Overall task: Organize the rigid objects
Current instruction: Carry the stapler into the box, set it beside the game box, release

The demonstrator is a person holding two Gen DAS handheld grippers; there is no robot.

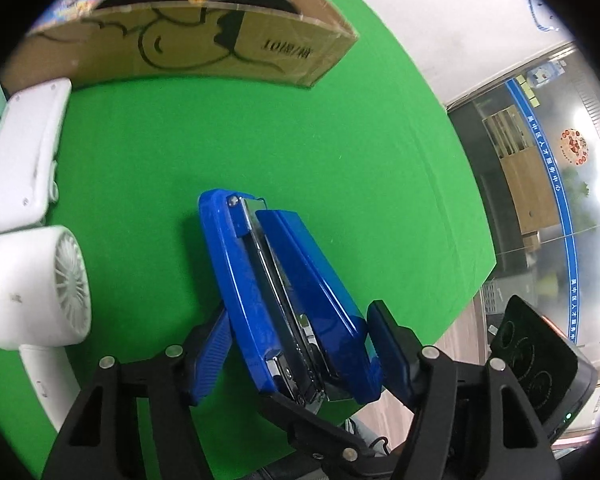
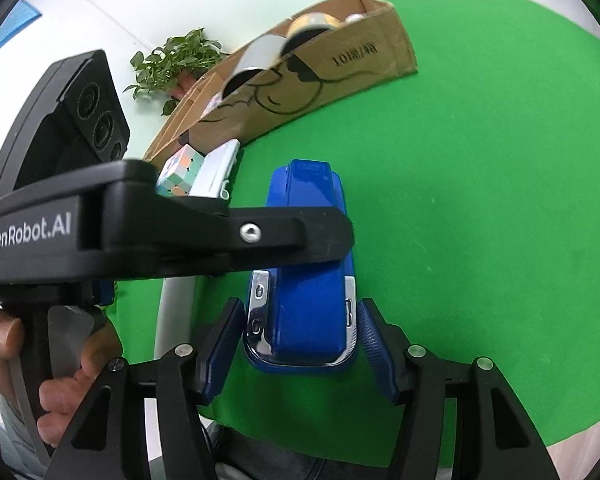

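A blue stapler (image 1: 284, 296) is held tilted on its side above the green table (image 1: 260, 140). My left gripper (image 1: 296, 356) is shut on the stapler's near end, its blue pads (image 1: 210, 356) pressed against both sides. In the right wrist view the same stapler (image 2: 308, 280) lies between the right gripper's (image 2: 298, 348) fingers (image 2: 220, 352), which stand open with a small gap on each side. The left gripper's black body (image 2: 172, 236) crosses over the stapler there.
A cardboard box (image 1: 204, 48) with cylindrical rolls inside stands at the far edge. A white hair dryer (image 1: 32, 292) and a white flat device (image 1: 24, 160) lie at the left. A pastel puzzle cube (image 2: 180, 172) sits beside the box. The table's right edge (image 1: 480, 240) is near.
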